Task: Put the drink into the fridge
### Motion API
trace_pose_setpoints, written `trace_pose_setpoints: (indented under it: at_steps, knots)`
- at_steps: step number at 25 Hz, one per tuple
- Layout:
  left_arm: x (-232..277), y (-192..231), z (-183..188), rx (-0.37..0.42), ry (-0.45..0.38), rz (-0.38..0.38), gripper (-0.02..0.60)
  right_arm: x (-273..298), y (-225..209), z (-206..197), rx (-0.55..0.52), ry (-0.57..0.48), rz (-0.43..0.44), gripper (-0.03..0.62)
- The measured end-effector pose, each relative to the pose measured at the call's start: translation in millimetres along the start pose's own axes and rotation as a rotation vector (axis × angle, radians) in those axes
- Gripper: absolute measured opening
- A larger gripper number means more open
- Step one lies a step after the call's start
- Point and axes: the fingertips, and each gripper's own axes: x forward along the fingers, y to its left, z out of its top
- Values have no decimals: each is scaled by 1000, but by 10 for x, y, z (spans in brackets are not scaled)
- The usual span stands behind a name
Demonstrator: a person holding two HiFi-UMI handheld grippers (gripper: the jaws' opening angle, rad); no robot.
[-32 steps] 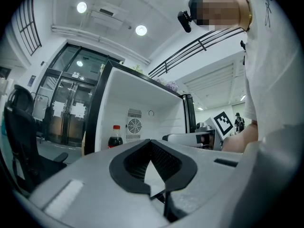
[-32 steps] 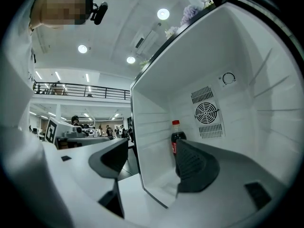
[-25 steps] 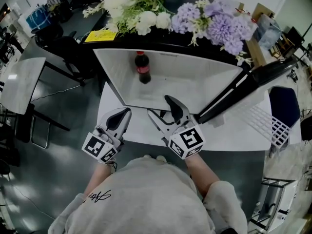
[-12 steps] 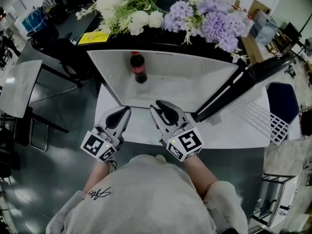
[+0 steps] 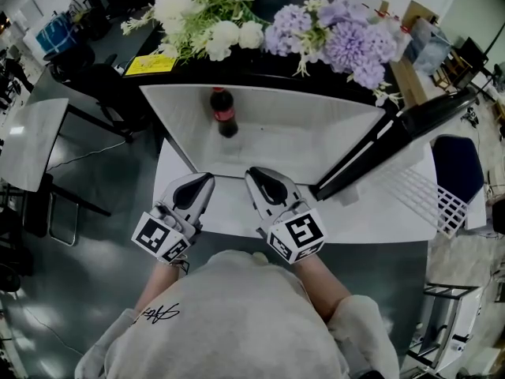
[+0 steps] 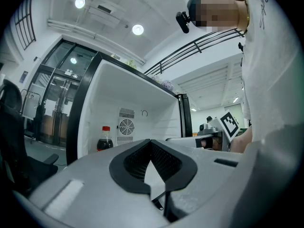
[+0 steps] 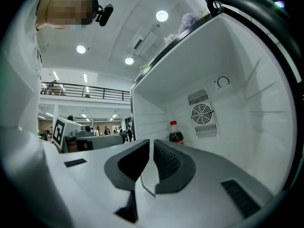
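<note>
A cola bottle [image 5: 223,113] with a red cap stands upright at the back left of the open white fridge [image 5: 316,140]. It also shows in the left gripper view [image 6: 105,139] and the right gripper view [image 7: 175,133]. The fridge door [image 5: 394,144] is swung out to the right. Both grippers hang side by side in front of the opening, well short of the bottle. My left gripper [image 5: 207,178] is shut with nothing in it [image 6: 151,141]. My right gripper [image 5: 254,172] has just been closing and its jaws now stand almost together, empty [image 7: 152,141].
The fridge sits on a white table [image 5: 229,212]. White and purple flowers [image 5: 316,30] and a yellow card [image 5: 148,63] lie on top of it. A white wire rack [image 5: 442,204] is at the right, a grey table [image 5: 31,136] and a dark chair [image 5: 102,77] at the left.
My right gripper's jaws went from wide open to nearly together, with nothing between them. The left gripper and the bottle stayed where they were.
</note>
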Motion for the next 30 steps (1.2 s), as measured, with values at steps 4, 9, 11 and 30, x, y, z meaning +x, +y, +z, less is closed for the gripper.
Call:
trace_pose_setpoints:
  at_steps: [4,9,11,30]
  knots:
    - [7,7,1,1,0,-1,3,10,20,25,-8,-1,3,21]
    - [12,4,8,0,-1,-2,3,4,32,65,-9,-8,5,13]
    - [14,-2,5,-1,-2,-4,3,-1,28,59,-5,-8,2,11]
    - [38,-10,-4,-4,1,-17,3,26,61,36,-14,1,7,11]
